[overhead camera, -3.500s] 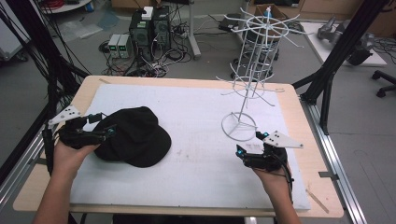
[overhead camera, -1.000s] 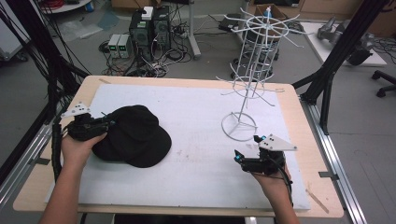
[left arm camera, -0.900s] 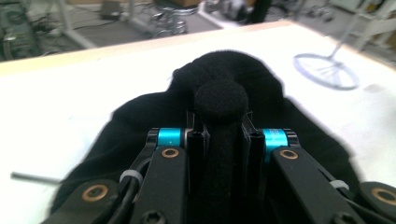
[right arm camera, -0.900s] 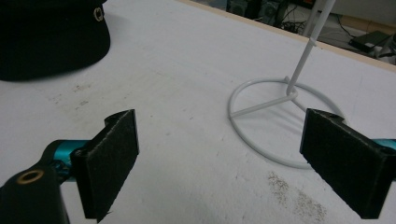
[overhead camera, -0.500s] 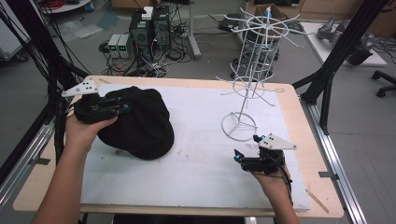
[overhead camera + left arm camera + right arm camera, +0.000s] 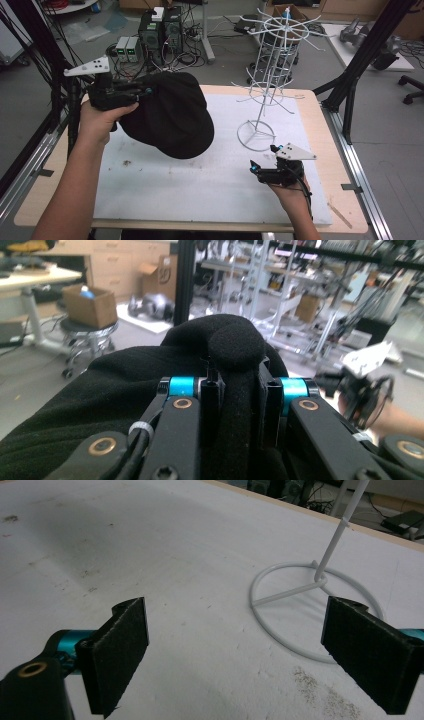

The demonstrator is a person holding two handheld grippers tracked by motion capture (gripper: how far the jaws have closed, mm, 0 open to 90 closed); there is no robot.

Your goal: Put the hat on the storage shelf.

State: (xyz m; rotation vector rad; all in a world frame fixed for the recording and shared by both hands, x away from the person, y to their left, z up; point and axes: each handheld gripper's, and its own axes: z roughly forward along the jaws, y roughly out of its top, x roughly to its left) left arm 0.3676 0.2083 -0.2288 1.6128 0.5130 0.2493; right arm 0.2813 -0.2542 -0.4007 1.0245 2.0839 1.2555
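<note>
My left gripper is clamped on a fold of the black cap, which hangs in the air over the left part of the mat, not touching it. The cap looks light and soft, so it droops under the grip; I think holding near the stiffer brim or back edge gives more control. The right gripper rests near the rack base w/ jaws wide apart, nothing btw them.
</note>
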